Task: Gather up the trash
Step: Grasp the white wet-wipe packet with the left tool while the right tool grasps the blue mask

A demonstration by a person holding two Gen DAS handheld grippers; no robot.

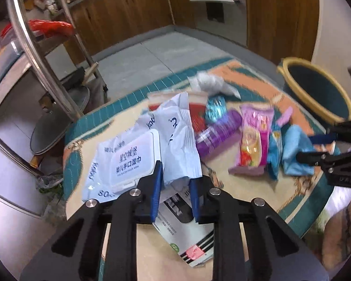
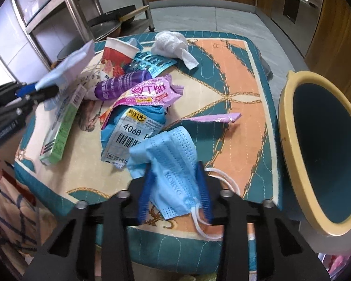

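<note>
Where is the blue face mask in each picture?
Left wrist view: the blue face mask lies at the right, beside the right claw.
Right wrist view: the mask is low in the middle, between that claw's fingers.
Shared landmark: the yellow-rimmed bin, to the right of the mask.

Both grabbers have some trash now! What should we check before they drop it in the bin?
1. Left gripper pinching the wet-wipes pack: ok, pads press its crumpled edge.
2. Right gripper pinching the blue face mask: ok.
3. Mask's ear loops free of the cushion: cannot tell, they lie on it.
4. Bin open and ready: ok, at the cushion's right, mouth facing this way.
5. Other trash clear of the wipes pack: not ok, a carton lies underneath.
</note>
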